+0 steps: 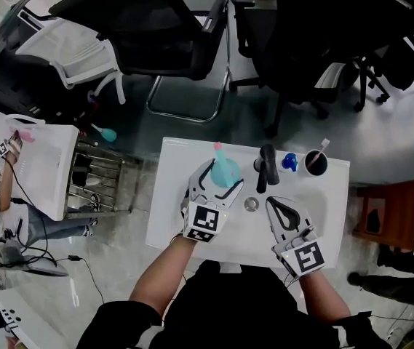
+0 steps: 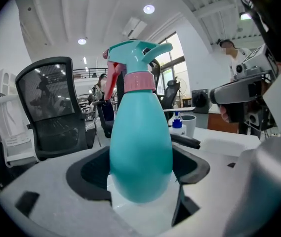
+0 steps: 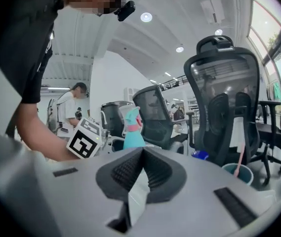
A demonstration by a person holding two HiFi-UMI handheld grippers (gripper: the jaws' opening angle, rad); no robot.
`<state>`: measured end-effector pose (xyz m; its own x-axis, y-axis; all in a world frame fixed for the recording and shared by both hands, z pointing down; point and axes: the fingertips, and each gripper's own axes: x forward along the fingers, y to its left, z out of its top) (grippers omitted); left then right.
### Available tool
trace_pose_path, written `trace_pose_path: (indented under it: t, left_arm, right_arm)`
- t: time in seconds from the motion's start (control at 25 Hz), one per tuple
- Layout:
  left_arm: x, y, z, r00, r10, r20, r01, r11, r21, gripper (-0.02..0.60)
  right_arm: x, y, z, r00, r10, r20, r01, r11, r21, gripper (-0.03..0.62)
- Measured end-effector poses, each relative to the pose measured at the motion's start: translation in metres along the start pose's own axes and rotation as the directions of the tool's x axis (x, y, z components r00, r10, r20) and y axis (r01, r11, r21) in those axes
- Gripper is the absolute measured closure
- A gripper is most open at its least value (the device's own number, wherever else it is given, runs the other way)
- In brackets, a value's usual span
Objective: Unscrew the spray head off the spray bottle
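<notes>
Your left gripper [image 1: 221,179] is clamped on the teal spray bottle [image 2: 140,147]. The jaws stand wide apart, with a dark pad on each side of the bottle's fat belly. The bottle sits upright in that grip. Whether its base touches the white surface [image 1: 177,227] I can't tell.

The spray head [image 2: 135,53] is on top of the bottle, seated over a pink collar [image 2: 139,81]. In the left gripper view the nozzle juts to the right, and the red trigger [image 2: 111,80] hangs down on the left of the neck.

Now your right gripper [image 1: 276,206]: its jaws are pressed together with nothing between them. It hangs over the near part of the surface, to the right of the left gripper and clear of the bottle. From its own view the bottle shows off to the left, just past the left gripper's marker cube [image 3: 85,143].

Between your two grippers, a small round silvery thing [image 1: 251,204] lies on the surface. Further out, along the far edge, a black handled tool [image 1: 266,167] lies just right of the bottle. Next comes a little blue-topped bottle [image 1: 289,161], then a cup [image 1: 314,163] with a stick leaning in it. Beyond the surface stand black mesh office chairs [image 1: 156,27].
</notes>
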<state>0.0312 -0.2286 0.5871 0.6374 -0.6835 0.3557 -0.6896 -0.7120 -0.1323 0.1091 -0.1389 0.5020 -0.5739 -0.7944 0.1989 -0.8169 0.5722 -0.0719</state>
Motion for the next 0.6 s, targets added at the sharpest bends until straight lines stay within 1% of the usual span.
trace_pose_path:
  t: [0.16,0.24,0.36,0.48,0.6]
  left_arm:
    - [-0.014,-0.012,0.015,0.998,-0.059,0.016,0.059,0.998,0.012,0.192]
    - [-0.02,-0.015,0.02,0.997,-0.077,0.016,0.076,0.997,0.031,0.192]
    - [-0.027,-0.017,0.023,0.996,-0.089,0.007,0.088,0.993,0.074,0.192]
    - [-0.032,-0.017,0.023,0.995,-0.095,-0.004,0.095,0.99,0.106,0.192]
    - [-0.036,-0.015,0.021,0.996,-0.089,-0.008,0.09,0.989,0.121,0.192]
  right_arm:
    - [0.005,0.022,0.025,0.993,0.119,0.004,-0.118,0.991,-0.067,0.585]
    - [0.007,0.031,0.035,0.986,0.167,-0.004,-0.167,0.981,-0.103,0.539]
    - [0.006,0.037,0.053,0.98,0.198,-0.003,-0.195,0.966,-0.169,0.529]
    - [0.005,0.042,0.067,0.975,0.221,-0.002,-0.213,0.939,-0.269,0.515]
    - [0.006,0.044,0.072,0.969,0.245,-0.006,-0.238,0.935,-0.263,0.505]
